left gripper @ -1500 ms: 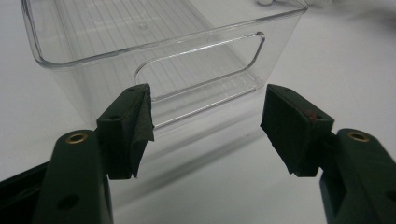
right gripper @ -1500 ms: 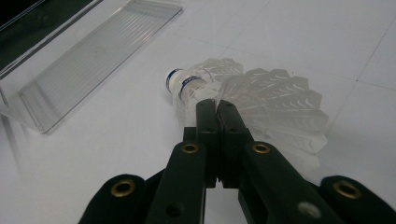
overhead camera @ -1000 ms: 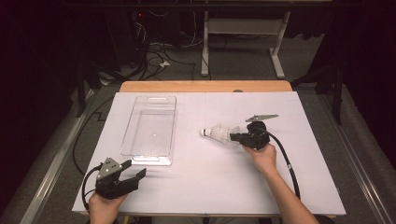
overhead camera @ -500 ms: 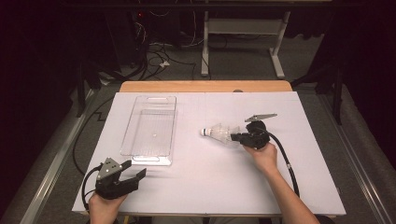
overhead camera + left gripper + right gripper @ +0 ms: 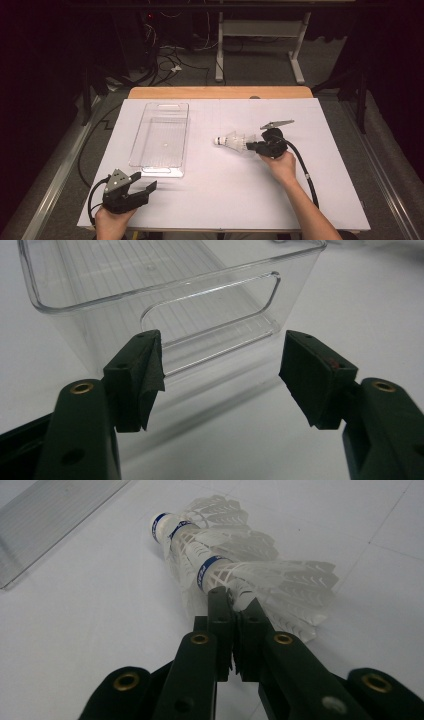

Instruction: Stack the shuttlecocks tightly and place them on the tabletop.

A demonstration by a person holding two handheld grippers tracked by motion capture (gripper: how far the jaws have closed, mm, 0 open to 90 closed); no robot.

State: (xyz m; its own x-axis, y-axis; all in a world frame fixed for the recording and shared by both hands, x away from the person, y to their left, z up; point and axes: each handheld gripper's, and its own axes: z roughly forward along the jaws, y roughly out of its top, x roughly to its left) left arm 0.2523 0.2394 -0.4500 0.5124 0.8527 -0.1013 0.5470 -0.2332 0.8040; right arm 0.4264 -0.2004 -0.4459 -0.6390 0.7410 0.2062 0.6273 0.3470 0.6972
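A nested stack of white feather shuttlecocks (image 5: 234,141) (image 5: 225,560) with blue bands lies on its side on the white table right of centre, cork tips pointing left. My right gripper (image 5: 253,146) (image 5: 233,597) is shut on the feather skirt at the stack's right end. A clear plastic bin (image 5: 136,145) (image 5: 150,287) stands empty at the left centre, its long side running away from me. Near the front left corner my left gripper (image 5: 144,181) (image 5: 220,375) is open just short of the bin's near handle end, with nothing between its jaws.
A white sheet (image 5: 225,200) covers the table, and a wooden edge (image 5: 220,93) shows at the far side. The right gripper's black cable (image 5: 305,175) trails toward the front. Desk legs (image 5: 218,50) and floor cables lie beyond the table.
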